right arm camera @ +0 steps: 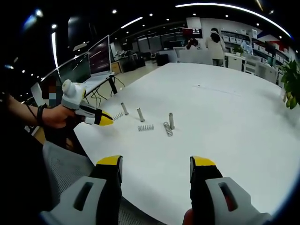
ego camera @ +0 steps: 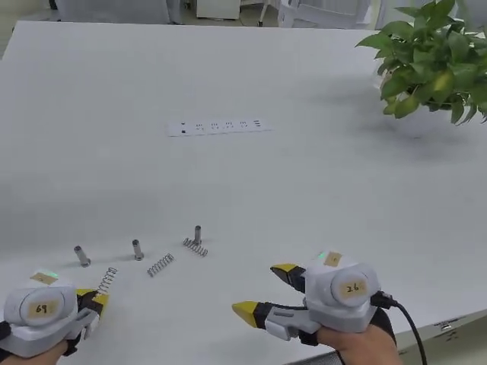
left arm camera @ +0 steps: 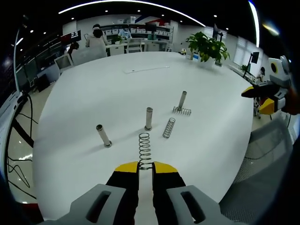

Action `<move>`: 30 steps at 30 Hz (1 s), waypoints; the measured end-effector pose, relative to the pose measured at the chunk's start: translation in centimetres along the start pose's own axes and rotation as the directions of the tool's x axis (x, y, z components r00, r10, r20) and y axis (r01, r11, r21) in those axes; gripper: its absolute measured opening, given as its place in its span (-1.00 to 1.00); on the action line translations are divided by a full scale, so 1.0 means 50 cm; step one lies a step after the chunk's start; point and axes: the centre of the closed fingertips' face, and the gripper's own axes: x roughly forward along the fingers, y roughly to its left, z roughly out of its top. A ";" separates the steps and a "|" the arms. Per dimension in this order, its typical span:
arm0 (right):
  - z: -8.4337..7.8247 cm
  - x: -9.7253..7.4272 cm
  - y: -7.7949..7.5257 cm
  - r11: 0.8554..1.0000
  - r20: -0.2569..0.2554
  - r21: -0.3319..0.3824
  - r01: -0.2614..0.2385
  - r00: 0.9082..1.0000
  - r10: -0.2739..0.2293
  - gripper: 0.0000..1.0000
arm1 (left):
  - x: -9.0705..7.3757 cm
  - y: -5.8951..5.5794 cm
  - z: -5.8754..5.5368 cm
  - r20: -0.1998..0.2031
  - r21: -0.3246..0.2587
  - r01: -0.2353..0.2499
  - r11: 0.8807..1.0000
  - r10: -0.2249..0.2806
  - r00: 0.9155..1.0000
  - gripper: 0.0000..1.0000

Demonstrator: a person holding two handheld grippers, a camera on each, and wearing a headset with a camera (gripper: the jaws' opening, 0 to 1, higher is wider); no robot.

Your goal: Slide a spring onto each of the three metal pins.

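Three short metal pins stand upright on the white table: left pin [ego camera: 81,256], middle pin [ego camera: 138,249], right pin [ego camera: 198,235]. My left gripper [ego camera: 95,298] is shut on the near end of a spring [ego camera: 107,280], which points toward the middle pin [left arm camera: 148,118]. A second spring [ego camera: 160,265] lies between the middle and right pins. A third spring [ego camera: 195,247] lies at the right pin's foot. My right gripper [ego camera: 266,293] hangs open and holds nothing, well right of the pins near the table's front edge.
A white power strip [ego camera: 218,126] lies flat farther back on the table. A potted green plant [ego camera: 430,61] stands at the far right. The table's front edge [ego camera: 449,323] runs just beyond my right hand.
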 end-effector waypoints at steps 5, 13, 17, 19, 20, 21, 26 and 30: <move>-0.005 -0.010 -0.013 1.000 0.003 0.018 0.017 1.000 -0.017 0.13 | -0.032 0.003 0.023 0.039 -0.007 0.008 1.000 -0.008 0.999 -0.95; -0.013 -0.016 -0.013 1.000 -0.006 0.019 0.020 1.000 -0.020 0.10 | -0.072 -0.033 0.035 0.062 0.049 0.047 0.998 -0.050 0.997 -0.95; -0.013 -0.015 -0.005 1.000 -0.012 0.005 0.011 1.000 -0.011 0.10 | -0.083 -0.053 0.041 0.069 0.072 0.066 0.995 -0.071 0.995 -0.95; -0.012 -0.013 -0.002 1.000 -0.012 0.000 0.007 1.000 -0.007 0.10 | -0.085 -0.065 0.046 0.072 0.085 0.077 0.993 -0.083 0.994 -0.95; -0.011 -0.012 0.000 1.000 -0.012 -0.003 0.004 1.000 -0.004 0.10 | -0.085 -0.068 0.047 0.073 0.089 0.080 0.993 -0.086 0.994 -0.95; -0.009 -0.012 0.002 1.000 -0.011 -0.006 0.002 1.000 -0.002 0.10 | -0.086 -0.074 0.049 0.072 0.093 0.086 0.992 -0.092 0.993 -0.95; -0.005 -0.006 0.013 1.000 -0.014 -0.024 -0.018 1.000 0.018 0.10 | -0.090 -0.102 0.070 0.086 0.130 0.120 0.984 -0.132 0.988 -0.95; -0.002 0.000 0.024 0.998 -0.024 -0.043 -0.039 0.999 0.038 0.10 | -0.093 -0.133 0.085 0.098 0.161 0.155 0.975 -0.172 0.980 -0.95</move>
